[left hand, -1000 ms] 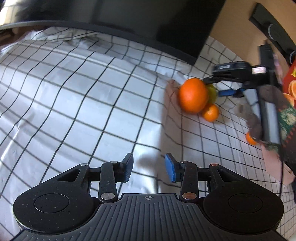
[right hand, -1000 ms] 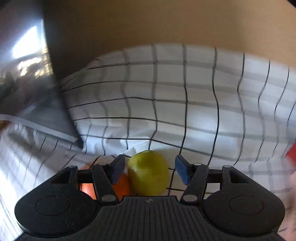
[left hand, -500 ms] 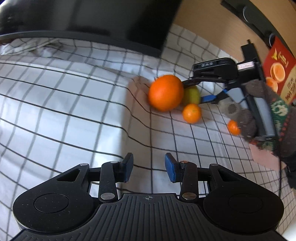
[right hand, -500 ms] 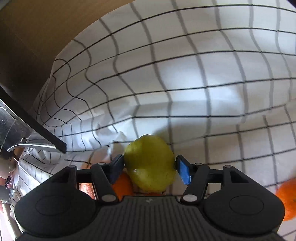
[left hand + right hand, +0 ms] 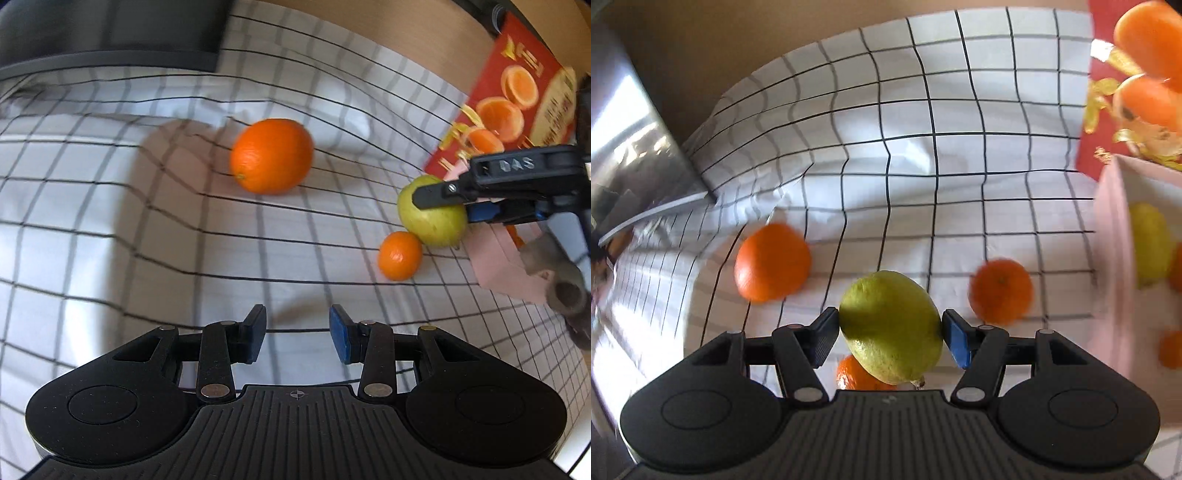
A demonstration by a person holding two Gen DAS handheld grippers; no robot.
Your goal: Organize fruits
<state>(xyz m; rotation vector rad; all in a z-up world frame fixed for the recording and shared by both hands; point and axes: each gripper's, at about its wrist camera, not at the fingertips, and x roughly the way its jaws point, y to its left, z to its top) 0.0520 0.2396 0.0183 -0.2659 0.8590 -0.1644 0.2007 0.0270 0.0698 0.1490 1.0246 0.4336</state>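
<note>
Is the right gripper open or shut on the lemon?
Shut on it. The right gripper's fingers press both sides of the lemon, which is above the checked cloth.

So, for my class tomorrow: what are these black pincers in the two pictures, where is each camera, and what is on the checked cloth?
No robot: a person holds two hand grippers, each with a camera looking along its fingers. The left gripper is open and holds nothing. The right gripper is shut on a yellow-green lemon, also visible from the left camera. On the checked cloth lie a large orange and a small orange. At right stands a pale pink box with fruit inside.
</note>
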